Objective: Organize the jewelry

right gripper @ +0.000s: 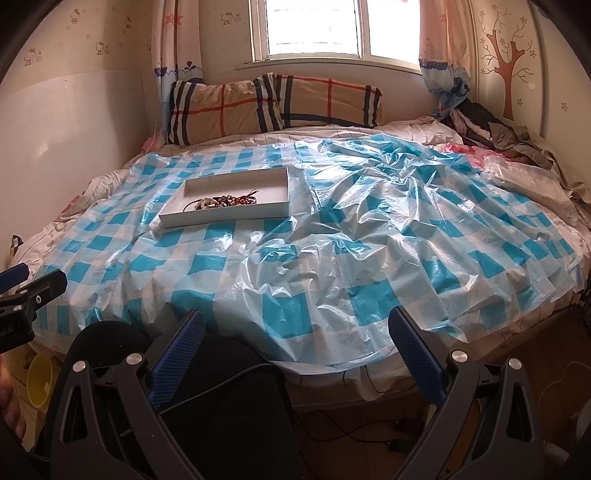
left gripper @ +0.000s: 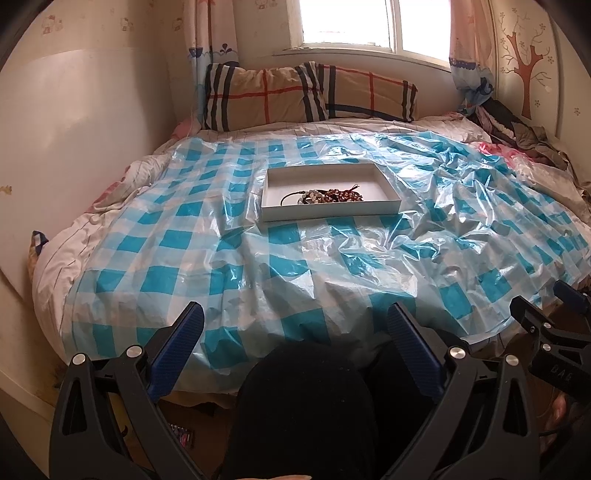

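I have both tools held back at the foot of the bed (left gripper: 110,236), low in each frame. My left hand-held gripper (left gripper: 295,339) is released, its blue-padded fingers (left gripper: 177,347) spread wide with nothing between them, over a dark knee at the bottom centre of the left wrist view. My right hand-held gripper (right gripper: 297,341) is likewise spread wide and carrying nothing; it shows again at the lower right edge of the left wrist view.

The white tray (left gripper: 384,208) lies on the blue-and-white checked plastic sheet (left gripper: 258,280) that covers the bed, a little above the middle of the left wrist view and toward the upper left in the right wrist view (right gripper: 173,220). The jewelry (left gripper: 325,195), a tangle of beaded bracelets in browns, reds and pale tones with dark cords, is heaped inside the tray near its front wall, well apart from both tools.

At the top of both frames two plaid pillows (left gripper: 258,96) lean under a bright window (left gripper: 369,22). A heap of dark clothes (left gripper: 517,129) fills the upper right.
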`<action>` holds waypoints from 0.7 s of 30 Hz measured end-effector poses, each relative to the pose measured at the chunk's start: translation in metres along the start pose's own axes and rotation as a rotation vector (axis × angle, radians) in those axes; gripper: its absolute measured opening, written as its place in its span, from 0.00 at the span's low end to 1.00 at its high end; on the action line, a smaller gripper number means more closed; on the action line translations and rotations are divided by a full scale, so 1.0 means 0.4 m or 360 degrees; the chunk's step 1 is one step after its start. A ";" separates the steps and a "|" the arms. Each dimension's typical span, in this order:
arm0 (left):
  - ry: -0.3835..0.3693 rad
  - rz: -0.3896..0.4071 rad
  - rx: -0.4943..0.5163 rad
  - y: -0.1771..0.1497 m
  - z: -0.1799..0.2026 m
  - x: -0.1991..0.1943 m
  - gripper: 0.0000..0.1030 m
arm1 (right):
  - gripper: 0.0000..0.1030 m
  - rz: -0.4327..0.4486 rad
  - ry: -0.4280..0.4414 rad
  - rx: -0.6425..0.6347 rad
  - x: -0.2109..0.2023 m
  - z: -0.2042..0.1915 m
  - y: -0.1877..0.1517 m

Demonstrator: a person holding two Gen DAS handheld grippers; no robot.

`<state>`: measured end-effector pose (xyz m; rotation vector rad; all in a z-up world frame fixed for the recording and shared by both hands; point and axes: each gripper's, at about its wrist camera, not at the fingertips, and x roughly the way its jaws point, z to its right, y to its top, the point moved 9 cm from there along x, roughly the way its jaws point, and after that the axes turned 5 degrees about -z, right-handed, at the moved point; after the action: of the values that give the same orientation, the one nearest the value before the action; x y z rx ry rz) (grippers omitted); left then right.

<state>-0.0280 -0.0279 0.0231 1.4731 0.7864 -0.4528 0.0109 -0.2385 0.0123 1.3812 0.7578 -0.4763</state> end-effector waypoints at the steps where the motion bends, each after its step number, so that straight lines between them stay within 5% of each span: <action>1: 0.0001 -0.0002 0.0000 -0.001 0.000 0.002 0.93 | 0.93 -0.0001 0.0003 -0.0001 0.003 0.002 0.003; 21: 0.0009 -0.0014 -0.0006 -0.004 -0.003 0.020 0.93 | 0.93 -0.0006 0.0010 0.0001 0.012 0.012 0.012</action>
<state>-0.0240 -0.0255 0.0164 1.4682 0.7983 -0.4539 0.0185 -0.2419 0.0123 1.3825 0.7658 -0.4750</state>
